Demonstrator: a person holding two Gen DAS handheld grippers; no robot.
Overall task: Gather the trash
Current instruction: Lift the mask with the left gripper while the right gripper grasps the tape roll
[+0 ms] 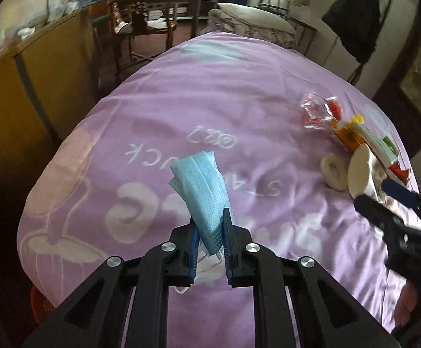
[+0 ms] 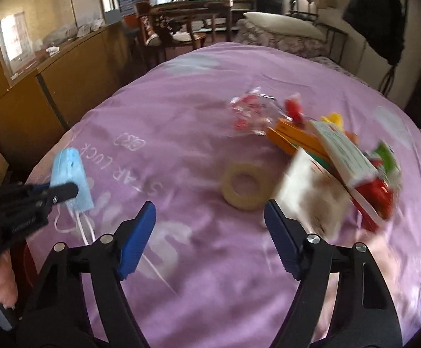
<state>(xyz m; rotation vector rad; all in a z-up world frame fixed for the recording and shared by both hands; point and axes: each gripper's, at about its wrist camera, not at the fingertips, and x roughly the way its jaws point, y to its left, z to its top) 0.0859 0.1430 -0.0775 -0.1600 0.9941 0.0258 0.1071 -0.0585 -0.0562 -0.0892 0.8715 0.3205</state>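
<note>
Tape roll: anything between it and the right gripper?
Nothing visible. The right gripper is open, and only bare purple bedspread lies between its fingers and the tape roll. A paper cup lies just right of the roll.

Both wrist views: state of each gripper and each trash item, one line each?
left gripper: shut on the blue face mask, mask lifted off the bed.
right gripper: open, empty.
tape roll: lying flat on the purple bedspread, untouched.
white paper cup: tipped on its side.
clear candy wrapper: crumpled, lying loose.
cartons: piled, tilted.
</note>
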